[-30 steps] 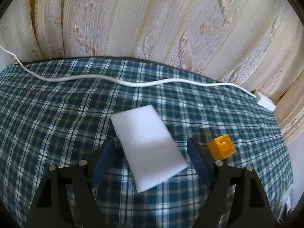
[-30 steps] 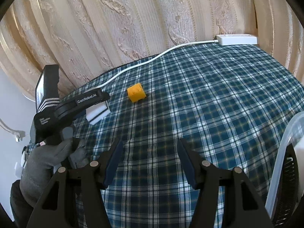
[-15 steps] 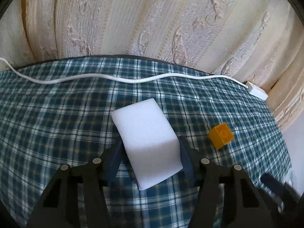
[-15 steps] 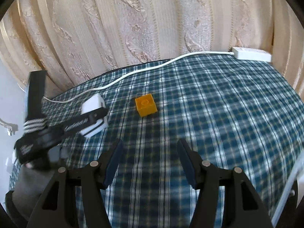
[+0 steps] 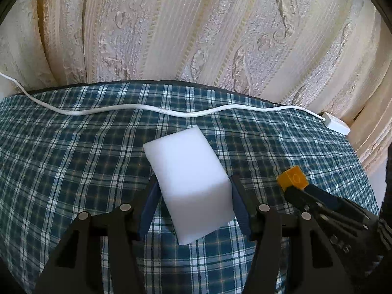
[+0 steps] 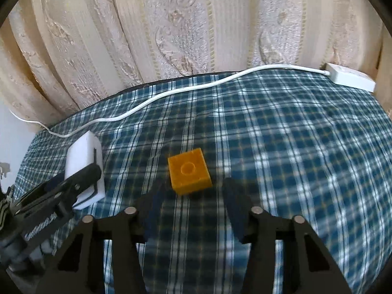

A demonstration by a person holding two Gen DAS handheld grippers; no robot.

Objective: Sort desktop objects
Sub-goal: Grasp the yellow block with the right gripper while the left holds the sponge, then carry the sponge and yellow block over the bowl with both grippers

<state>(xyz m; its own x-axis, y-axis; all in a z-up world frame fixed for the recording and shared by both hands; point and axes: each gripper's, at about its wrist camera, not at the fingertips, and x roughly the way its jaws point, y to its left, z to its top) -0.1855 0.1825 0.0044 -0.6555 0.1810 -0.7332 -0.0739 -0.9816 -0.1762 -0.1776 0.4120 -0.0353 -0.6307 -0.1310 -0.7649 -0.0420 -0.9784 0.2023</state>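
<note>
Checked cloth [image 6: 281, 147] holds orange block [image 6: 189, 174] embossed with a ring.

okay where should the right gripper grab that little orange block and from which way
Take the orange block by its two flat side faces, coming down from above and from the near side. It sits flat on the plaid cloth with bare cloth on both sides, and the right gripper, open, lines up just short of it.

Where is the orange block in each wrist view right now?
Left wrist: orange block at right, beside the white sponge.
Right wrist: orange block at centre, just ahead of the right tongs.
Shared landmark: white cable along the cloth's far edge.
</note>
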